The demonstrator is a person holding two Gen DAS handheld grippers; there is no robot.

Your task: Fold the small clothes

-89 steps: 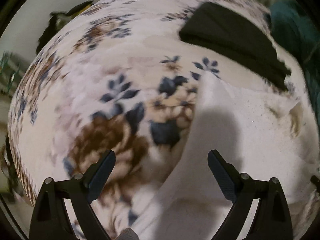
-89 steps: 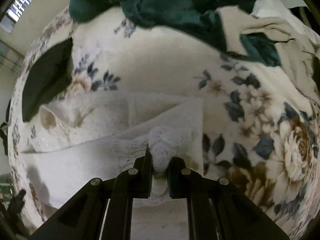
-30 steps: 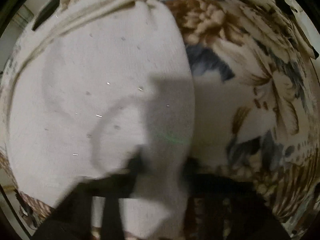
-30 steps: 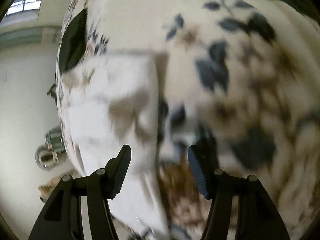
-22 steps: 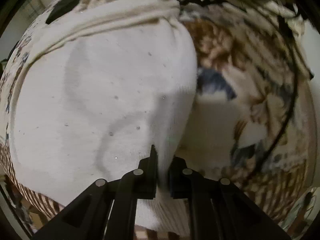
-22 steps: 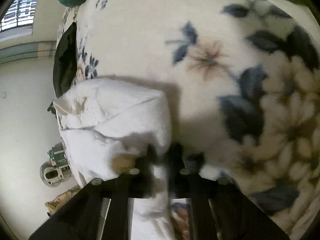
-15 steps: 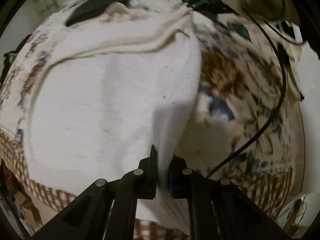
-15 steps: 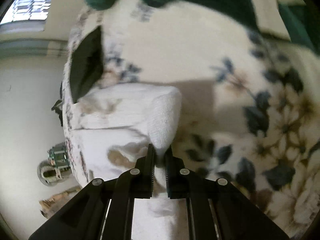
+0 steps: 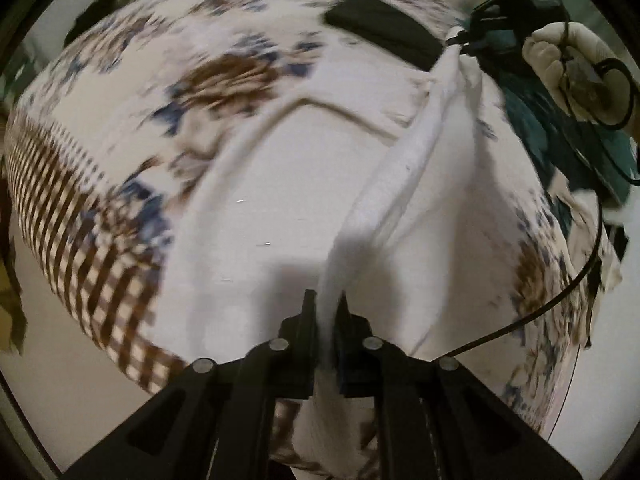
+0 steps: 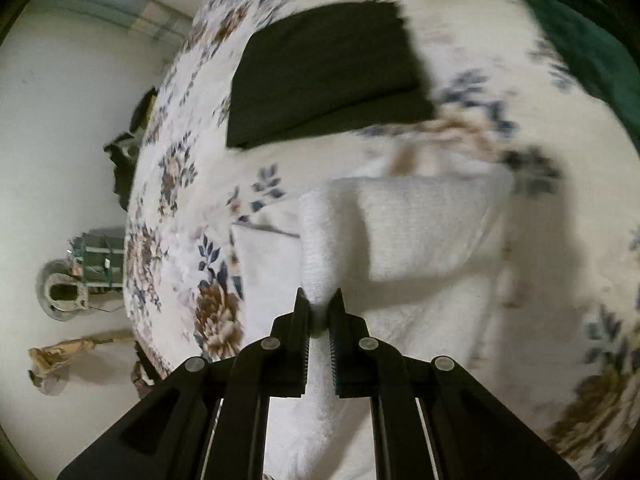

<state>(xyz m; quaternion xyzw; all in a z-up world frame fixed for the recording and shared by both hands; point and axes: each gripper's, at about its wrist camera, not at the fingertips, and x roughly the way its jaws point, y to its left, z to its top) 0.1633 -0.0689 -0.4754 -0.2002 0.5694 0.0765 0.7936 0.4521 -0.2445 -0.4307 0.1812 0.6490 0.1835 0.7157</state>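
While unlabelled, garment (image 9: 280, 184) hangs pinched.

white garment (image 9: 280, 184), edge lifted taut

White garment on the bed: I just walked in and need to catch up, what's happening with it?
A person is folding the white garment on the floral blanket. The left hand-held gripper is shut on one end of its edge, the right hand-held gripper on the other, and the edge is lifted between them. A folded black garment lies beyond.
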